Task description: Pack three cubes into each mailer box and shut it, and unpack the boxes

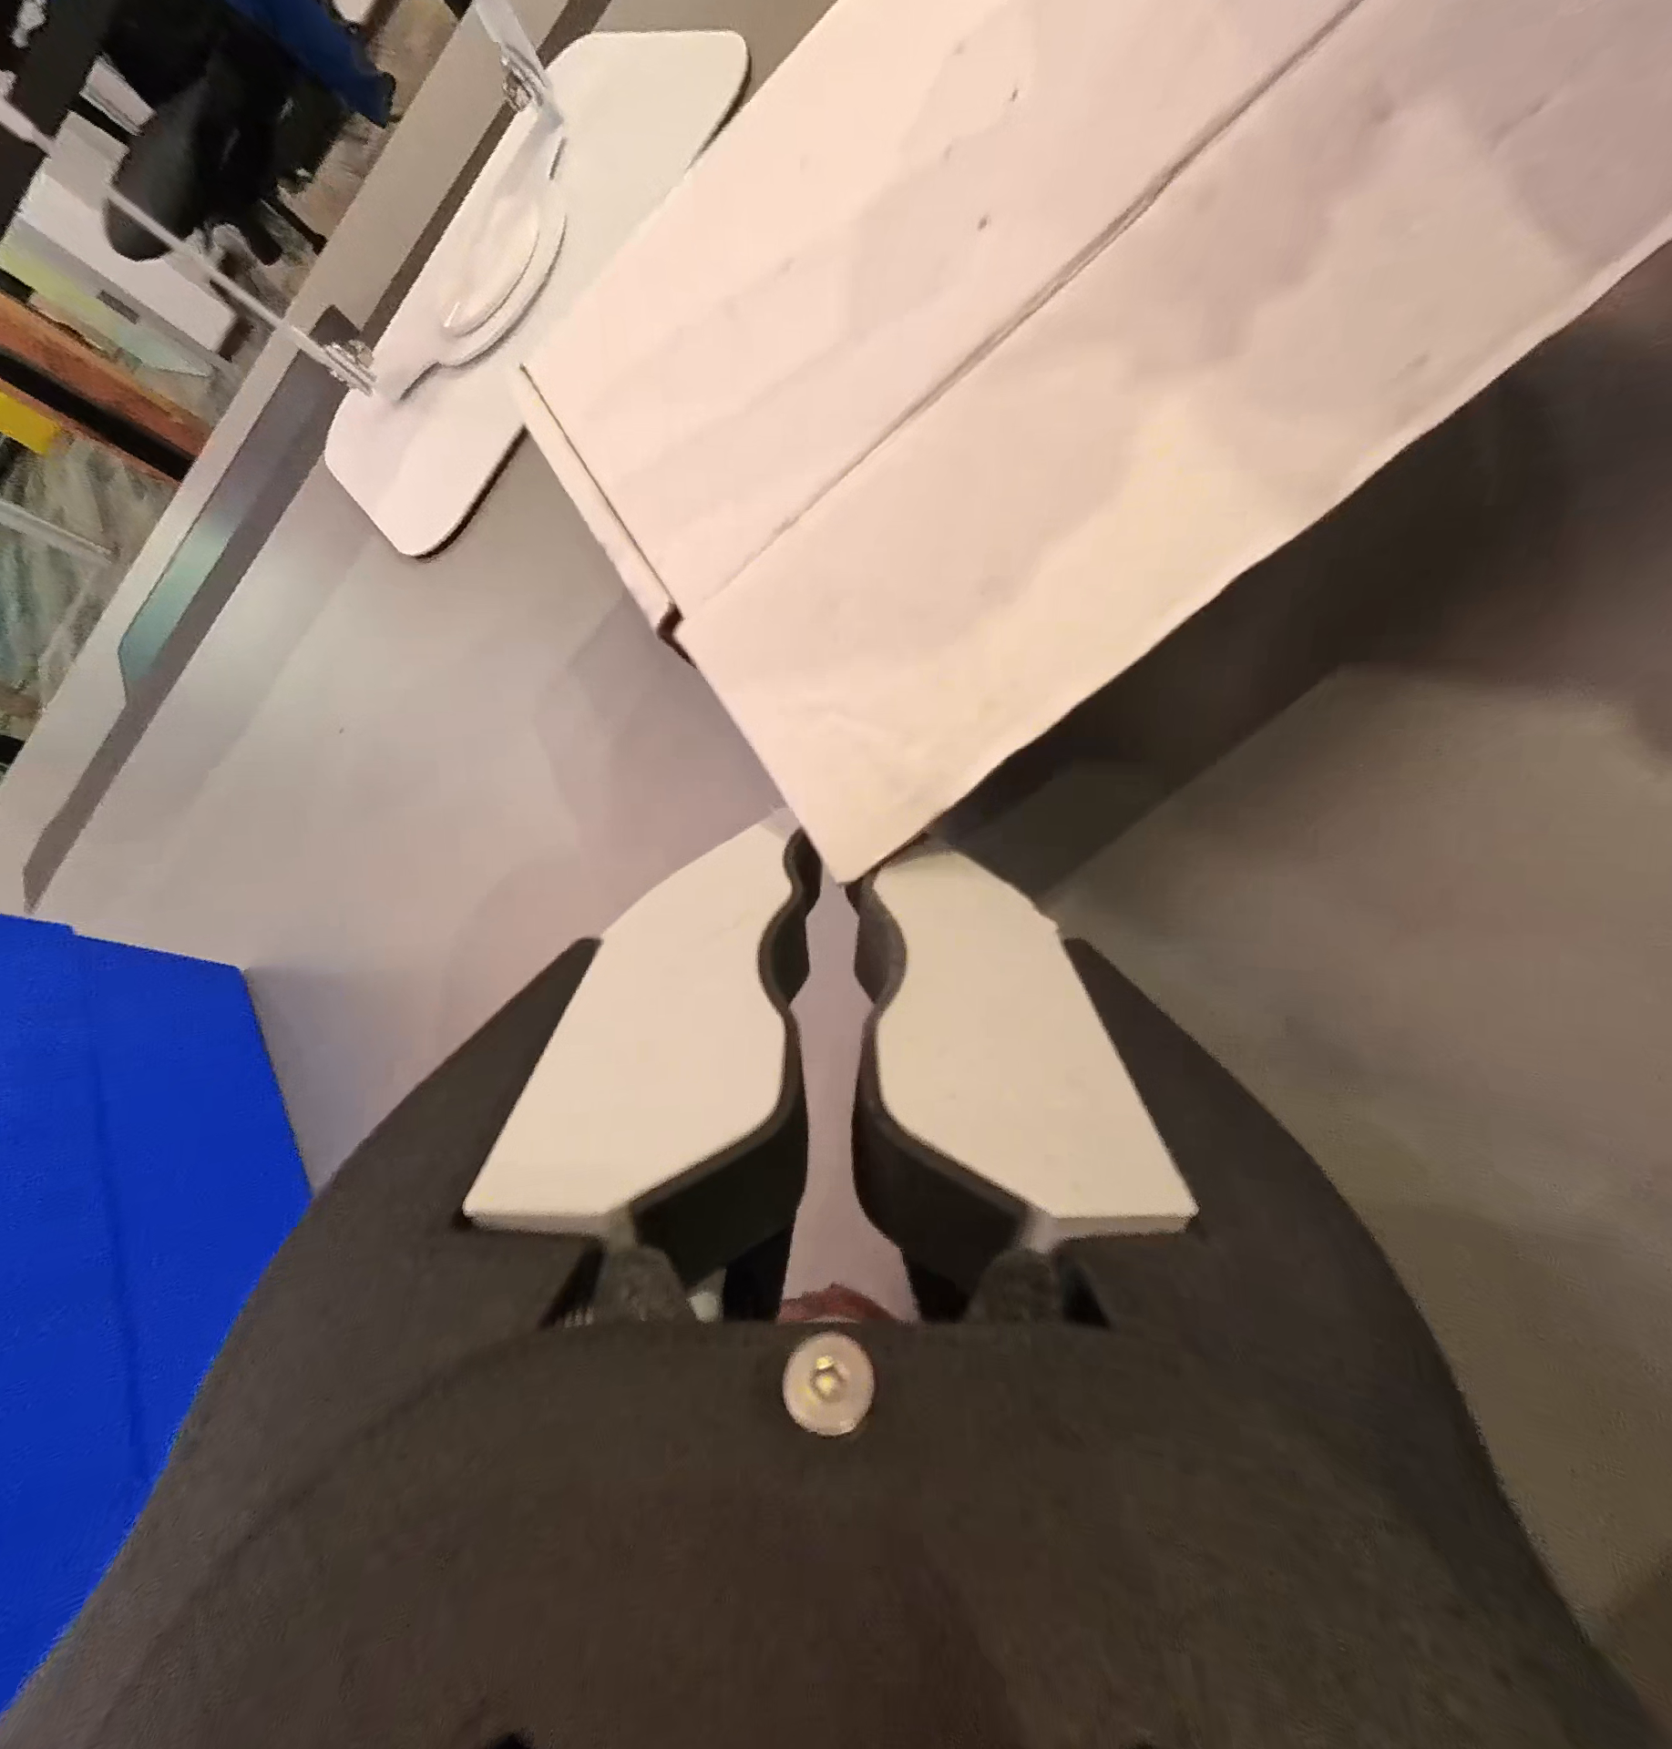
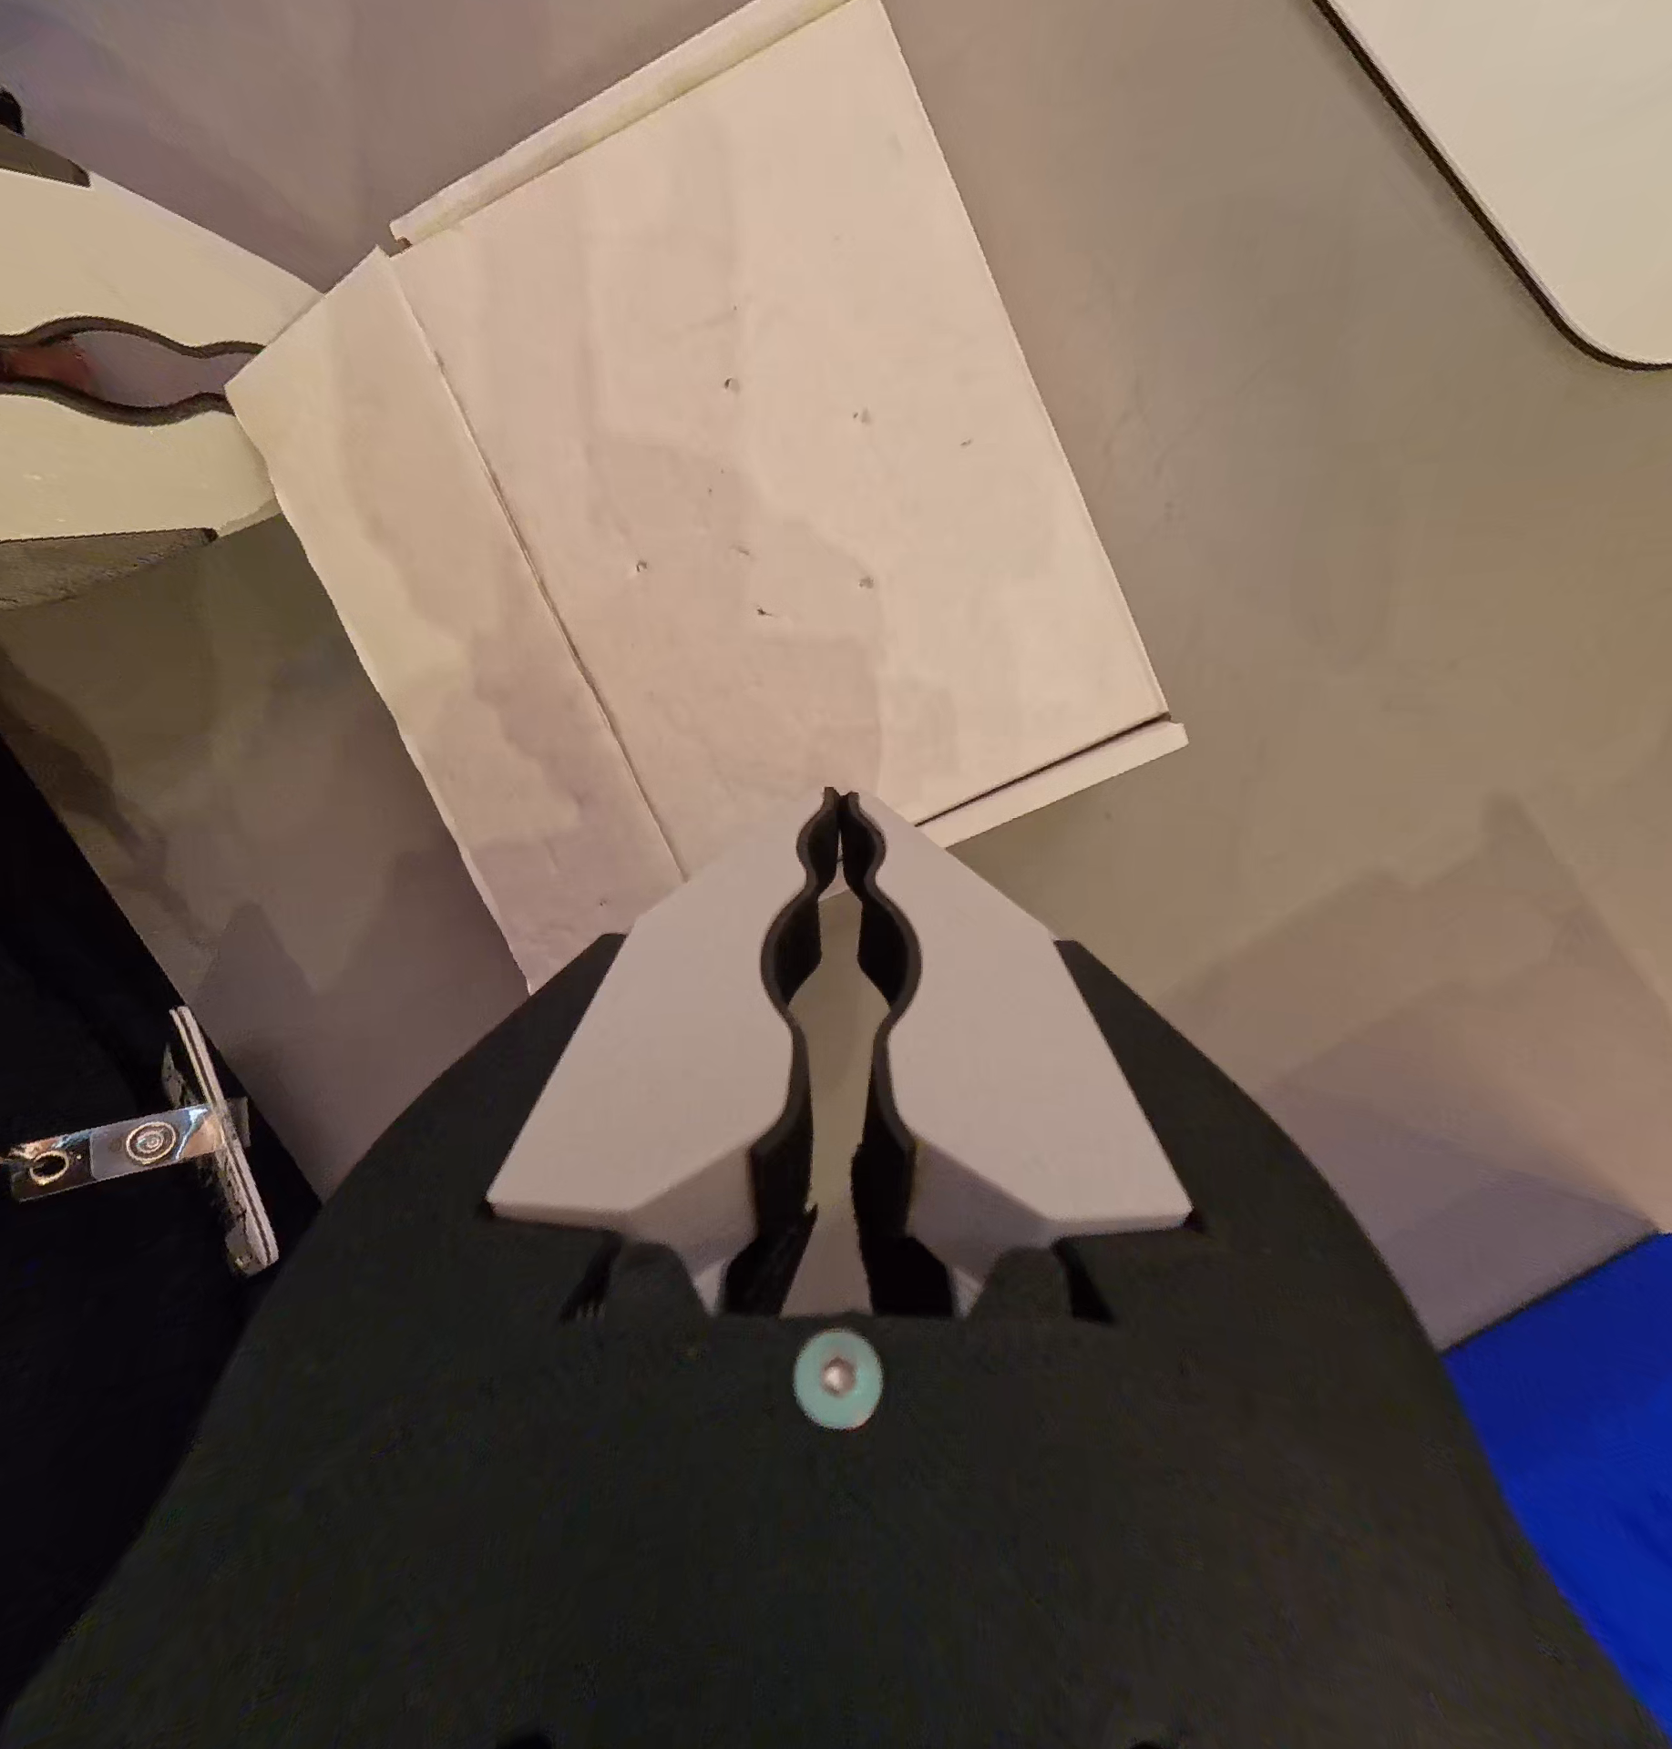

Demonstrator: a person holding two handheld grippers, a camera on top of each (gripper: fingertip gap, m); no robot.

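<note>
A white mailer box (image 2: 765,473) lies on the grey table with its lid down. Its front flap (image 2: 387,587) sticks out flat to the left, untucked. It fills the upper right of the left wrist view (image 1: 1049,379). My left gripper (image 1: 836,875) is shut on the near corner of that flap, and it also shows at the left edge of the right wrist view (image 2: 216,383). My right gripper (image 2: 841,804) is shut and empty, its tips over the box's near edge. No cubes are in view.
A blue object (image 1: 103,1230) sits beside the left gripper, and blue also shows at the lower right of the right wrist view (image 2: 1589,1420). A white rounded board (image 1: 548,284) with a clear stand (image 1: 519,237) lies behind the box. A dark garment with a metal clip (image 2: 150,1145) is at the left.
</note>
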